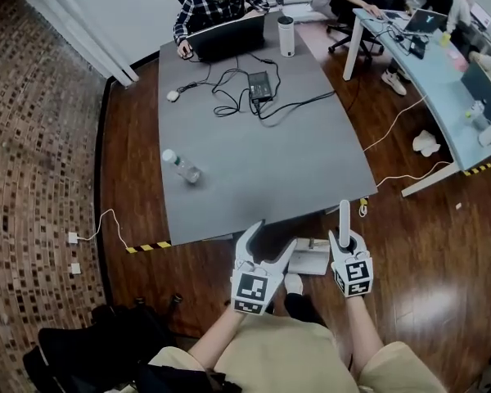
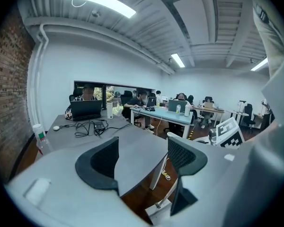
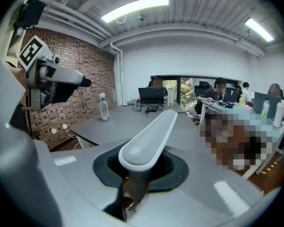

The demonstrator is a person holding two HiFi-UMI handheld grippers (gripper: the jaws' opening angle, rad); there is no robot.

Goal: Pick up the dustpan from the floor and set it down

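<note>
The dustpan's pale pan (image 1: 311, 258) lies low by the floor, just in front of the grey table's near edge. Its grey handle (image 1: 344, 216) rises from the right gripper (image 1: 344, 237), which is shut on it. In the right gripper view the handle (image 3: 149, 136) sticks out forward from between the closed jaws of the right gripper (image 3: 139, 167). The left gripper (image 1: 274, 236) hangs just left of the pan, open and empty. In its own view the left gripper (image 2: 142, 157) frames the table edge, with a pale corner of the dustpan (image 2: 156, 215) below.
A large grey table (image 1: 254, 146) stands straight ahead with a water bottle (image 1: 182, 167), cables, a laptop (image 1: 227, 37) and a seated person behind it. A light-blue desk (image 1: 442, 80) stands at right. A black bag (image 1: 90, 346) lies at lower left, and a cable with sockets (image 1: 74, 238) at left.
</note>
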